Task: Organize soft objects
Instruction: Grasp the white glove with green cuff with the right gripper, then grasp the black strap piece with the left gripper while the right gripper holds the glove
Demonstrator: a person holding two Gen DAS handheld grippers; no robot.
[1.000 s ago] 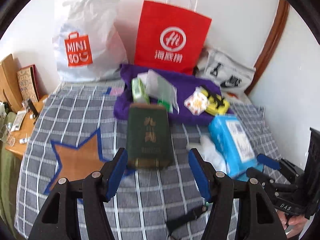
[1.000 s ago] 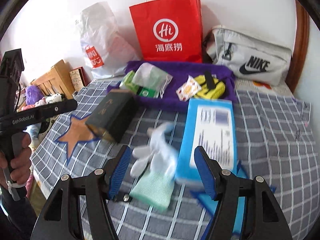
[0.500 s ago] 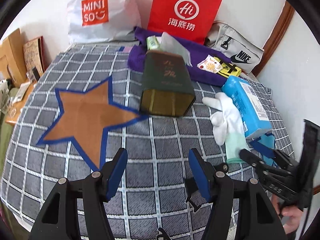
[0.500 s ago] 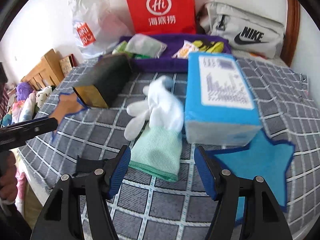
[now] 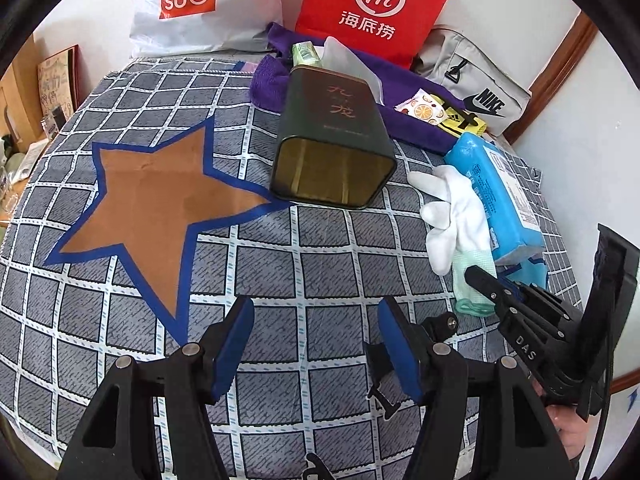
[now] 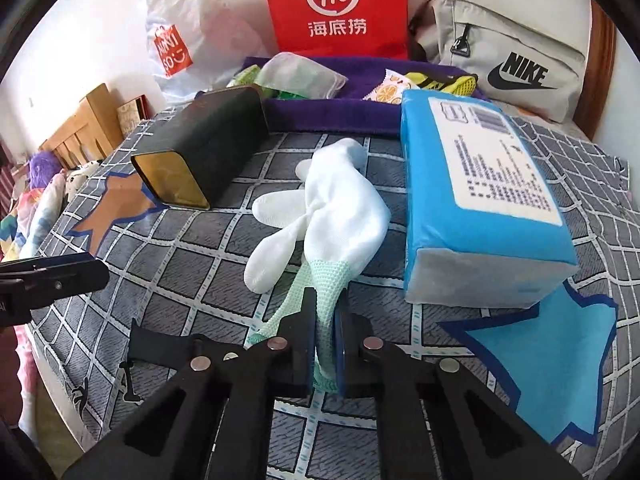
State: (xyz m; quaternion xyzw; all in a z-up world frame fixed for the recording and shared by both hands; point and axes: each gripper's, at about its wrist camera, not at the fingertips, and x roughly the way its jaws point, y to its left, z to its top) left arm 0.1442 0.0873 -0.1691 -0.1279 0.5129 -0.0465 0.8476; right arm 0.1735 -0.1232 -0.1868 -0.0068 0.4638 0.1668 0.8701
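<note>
Your right gripper (image 6: 323,320) is clamped on the mint-green knit cuff of the white glove (image 6: 332,208), with the cuff pinched between the two blue pads. The glove's fingers splay away from you across the checked bedspread (image 6: 192,240). Just to the right of the glove lies the blue tissue pack (image 6: 480,208), its white label facing up and its near end overlapping a light-blue star patch (image 6: 540,352) on the bedspread. To the left of the glove a dark green tin (image 6: 208,148) lies on its side, its gold open end turned toward you.

Your left gripper (image 5: 316,344) is spread wide and holds nothing. It hangs over bare bedspread, with the point of the orange star patch (image 5: 160,200) just ahead of its left finger. In this view the tin (image 5: 336,136) lies beyond the star, and the glove (image 5: 452,216) sits well to the right beside the tissue pack (image 5: 500,192), where your other gripper's black frame reaches in toward the cuff.

Behind all this, a purple towel (image 6: 320,108) carries small packets. A red Haidilao paper bag (image 6: 336,4), a white Miniso plastic bag (image 5: 192,0) and a grey Nike pouch (image 6: 508,64) stand against the wall.
</note>
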